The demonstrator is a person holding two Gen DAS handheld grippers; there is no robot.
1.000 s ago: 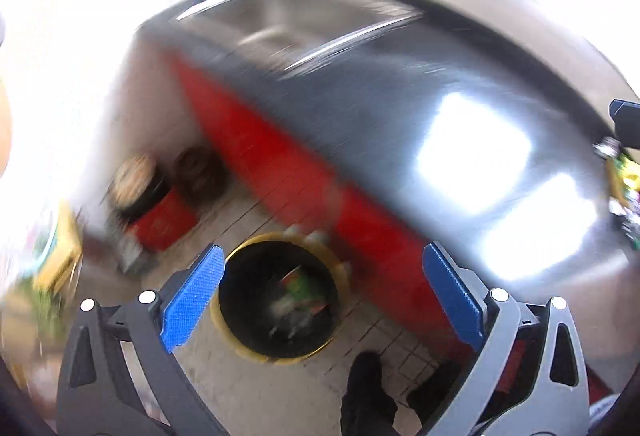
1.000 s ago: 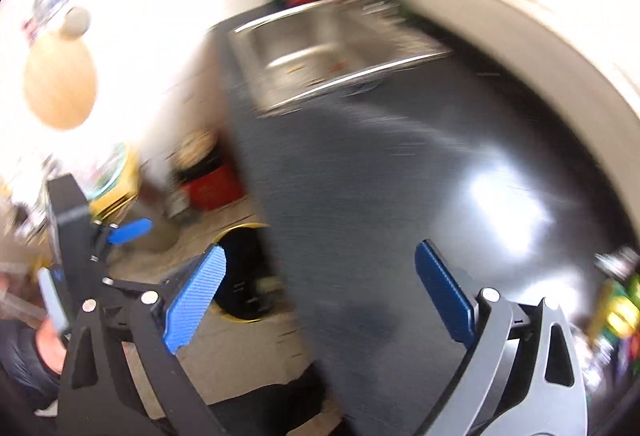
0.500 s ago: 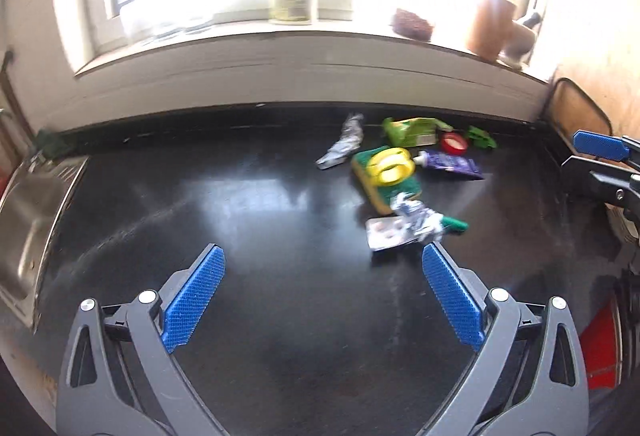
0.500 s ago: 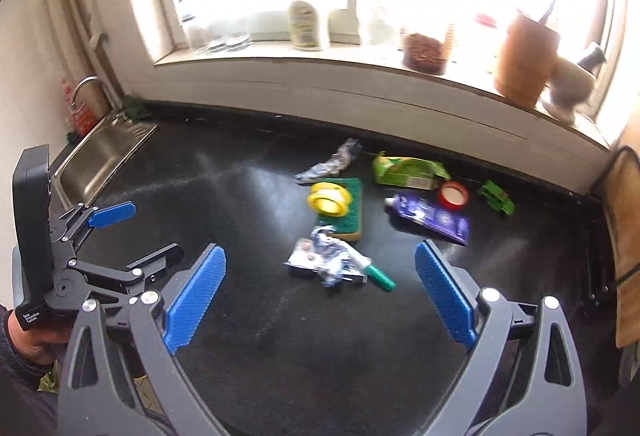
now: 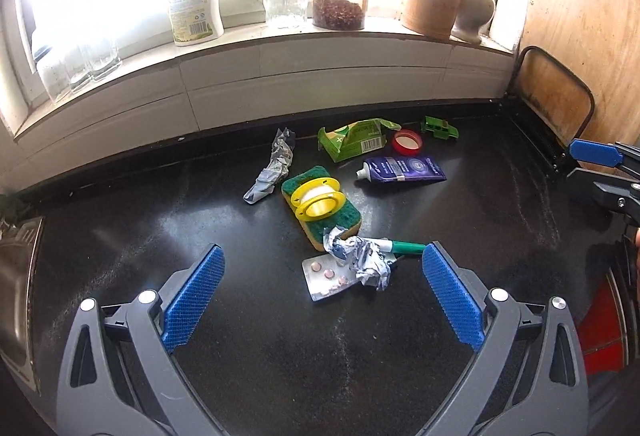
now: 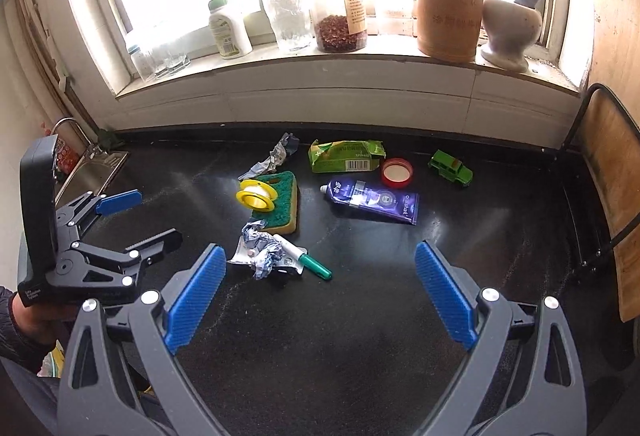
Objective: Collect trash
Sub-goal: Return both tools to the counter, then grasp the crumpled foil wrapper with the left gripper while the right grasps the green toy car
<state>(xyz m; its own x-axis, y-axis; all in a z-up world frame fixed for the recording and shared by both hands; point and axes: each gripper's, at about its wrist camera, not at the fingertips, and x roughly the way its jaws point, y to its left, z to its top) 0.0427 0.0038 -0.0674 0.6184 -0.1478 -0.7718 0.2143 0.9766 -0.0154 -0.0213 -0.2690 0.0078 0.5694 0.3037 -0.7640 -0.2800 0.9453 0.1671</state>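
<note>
Claws [image 5: 323, 292] [image 6: 316, 292] gape above countertop [image 6: 360, 336] litter, sponge [image 6: 280, 204] beside crumpled wrapper [image 6: 260, 248].

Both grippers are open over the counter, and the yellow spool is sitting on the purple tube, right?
Not quite. Both views show the yellow spool resting on the green sponge, not the purple tube, which lies apart. The left gripper and right gripper are open.

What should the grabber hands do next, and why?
Probably ease the left gripper forward onto the crumpled foil wrapper. Both grippers are open and empty, and that wrapper lies nearest, just ahead between the left fingers, on the blister pack.
</note>
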